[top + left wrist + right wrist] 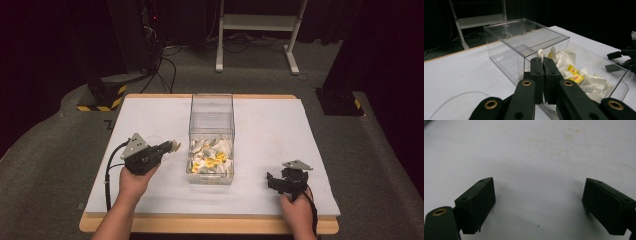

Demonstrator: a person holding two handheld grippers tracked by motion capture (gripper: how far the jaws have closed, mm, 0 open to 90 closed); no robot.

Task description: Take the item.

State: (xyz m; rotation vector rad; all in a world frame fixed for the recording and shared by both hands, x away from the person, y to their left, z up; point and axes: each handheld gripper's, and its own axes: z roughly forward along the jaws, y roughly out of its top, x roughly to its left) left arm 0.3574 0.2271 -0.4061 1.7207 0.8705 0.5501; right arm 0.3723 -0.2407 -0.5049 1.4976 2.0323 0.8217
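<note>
A clear plastic box (211, 107) stands mid-table, split into two compartments. Its near compartment holds several white tea bags (210, 159) with yellow tags (573, 72); the far compartment looks bare. My left gripper (172, 146) hovers just left of the box, shut on a white tea bag (540, 53) whose edge sticks up between the pressed pads (543, 61). My right gripper (272, 181) rests low on the white table to the right of the box, jaws wide apart (537, 192) with nothing between them. It also appears far right in the left gripper view (624, 57).
A clear round dish (459, 105) lies on the white table sheet (150, 195) beneath the left gripper. Beyond the table's far edge are a white frame stand (257, 30), black cables and dark equipment on grey carpet.
</note>
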